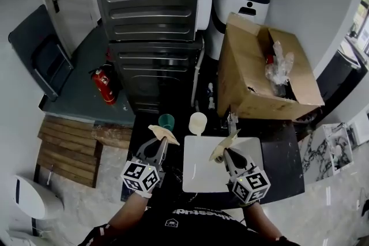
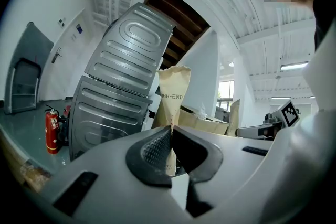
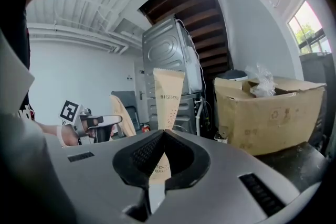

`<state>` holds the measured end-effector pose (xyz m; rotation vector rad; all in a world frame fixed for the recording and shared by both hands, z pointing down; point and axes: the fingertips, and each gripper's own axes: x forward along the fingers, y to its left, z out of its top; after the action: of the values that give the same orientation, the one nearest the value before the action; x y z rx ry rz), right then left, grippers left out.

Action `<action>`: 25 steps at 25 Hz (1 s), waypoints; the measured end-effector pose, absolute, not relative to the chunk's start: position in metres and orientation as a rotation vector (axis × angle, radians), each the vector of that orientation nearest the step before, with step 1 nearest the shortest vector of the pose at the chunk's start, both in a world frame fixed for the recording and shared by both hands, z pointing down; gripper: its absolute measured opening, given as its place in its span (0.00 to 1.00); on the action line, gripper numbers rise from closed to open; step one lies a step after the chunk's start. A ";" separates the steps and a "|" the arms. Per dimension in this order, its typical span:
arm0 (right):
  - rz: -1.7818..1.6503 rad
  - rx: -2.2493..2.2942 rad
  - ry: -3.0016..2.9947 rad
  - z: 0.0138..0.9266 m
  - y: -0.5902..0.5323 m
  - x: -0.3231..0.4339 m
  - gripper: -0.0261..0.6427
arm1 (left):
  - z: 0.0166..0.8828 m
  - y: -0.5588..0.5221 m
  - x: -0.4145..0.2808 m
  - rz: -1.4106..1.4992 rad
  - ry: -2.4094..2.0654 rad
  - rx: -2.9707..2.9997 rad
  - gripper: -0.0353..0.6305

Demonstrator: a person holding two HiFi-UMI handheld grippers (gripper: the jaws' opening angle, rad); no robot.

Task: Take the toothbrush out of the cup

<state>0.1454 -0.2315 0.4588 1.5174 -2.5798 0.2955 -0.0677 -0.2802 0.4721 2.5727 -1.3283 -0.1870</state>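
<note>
My left gripper (image 1: 161,143) is shut on a beige paper packet (image 1: 164,134), which stands up from its jaws with "HIGH-END" print (image 2: 173,94). My right gripper (image 1: 226,154) is shut on a second beige packet (image 1: 229,142), which reads "HIGH-END" above and "TOOTH BRUSH" below (image 3: 168,97). Both grippers point about level over a white board (image 1: 219,173) on a dark table. Beyond them stand a green cup (image 1: 166,121) and a cream cup (image 1: 198,123). I cannot make out a toothbrush in either cup.
A tall grey metal appliance (image 1: 153,26) stands behind the table. An open cardboard box (image 1: 262,75) with plastic wrap sits at the right, with a white bin (image 1: 242,3) behind it. A red fire extinguisher (image 1: 104,84) lies on the floor at the left.
</note>
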 end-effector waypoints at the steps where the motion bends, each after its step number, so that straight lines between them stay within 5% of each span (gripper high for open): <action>1: 0.289 1.516 -2.582 0.457 -0.231 0.145 0.10 | 0.471 -0.281 -0.069 -0.186 -1.330 2.573 0.08; 25: 0.282 1.505 -2.606 0.458 -0.231 0.135 0.10 | 0.469 -0.279 -0.076 -0.190 -1.330 2.575 0.08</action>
<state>0.1347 -0.2315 0.4576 1.5046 -2.6055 0.2824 -0.0763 -0.2795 0.4693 2.5749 -1.3302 -0.1901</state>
